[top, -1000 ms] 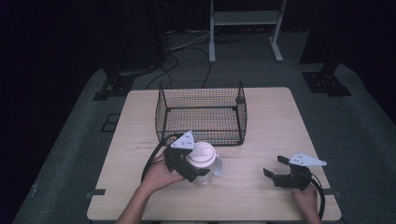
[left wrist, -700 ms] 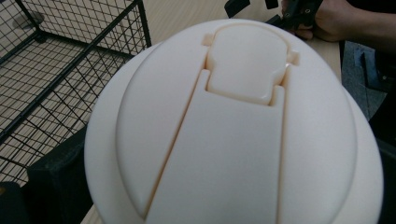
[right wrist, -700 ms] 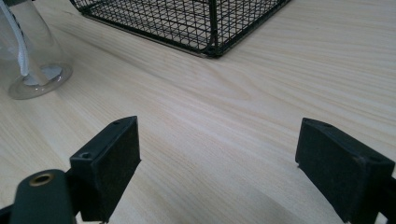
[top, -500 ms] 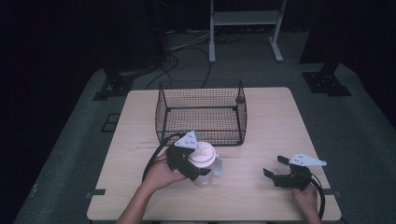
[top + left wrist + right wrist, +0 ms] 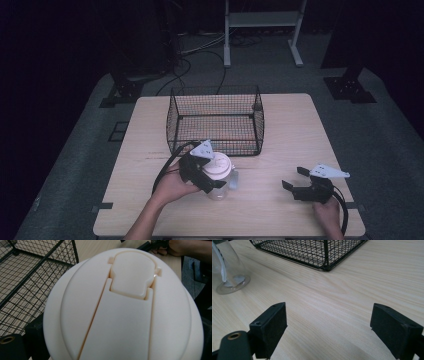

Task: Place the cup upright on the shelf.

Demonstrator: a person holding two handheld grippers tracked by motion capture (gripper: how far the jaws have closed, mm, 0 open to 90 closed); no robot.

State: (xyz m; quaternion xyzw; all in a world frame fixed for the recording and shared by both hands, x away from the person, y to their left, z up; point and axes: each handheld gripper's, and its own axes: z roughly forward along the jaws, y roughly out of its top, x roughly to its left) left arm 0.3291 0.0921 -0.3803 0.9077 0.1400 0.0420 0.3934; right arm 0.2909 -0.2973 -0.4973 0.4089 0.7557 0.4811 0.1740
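A clear plastic container (image 5: 220,190) with a cream flip-top lid (image 5: 220,166) stands on the table in front of the wire basket. My left gripper (image 5: 216,173) comes in from the left and is shut on the lid. In the left gripper view the lid (image 5: 125,307) looms close, with a black finger (image 5: 33,333) at its lower left edge. My right gripper (image 5: 295,178) rests near the front right of the table, open, with nothing between its fingers (image 5: 272,322). The container's clear base (image 5: 229,277) sits on the table at the far upper left of the right gripper view.
A black wire basket (image 5: 218,146) stands open-topped at the table's middle back, just behind the container, and also appears as mesh (image 5: 30,277) and a corner (image 5: 322,255). Bare wood (image 5: 280,150) lies between the two grippers. Floor cables and stands lie beyond the table.
The left gripper and the container it holds have crept slightly to the right. The right gripper has stayed where it was.
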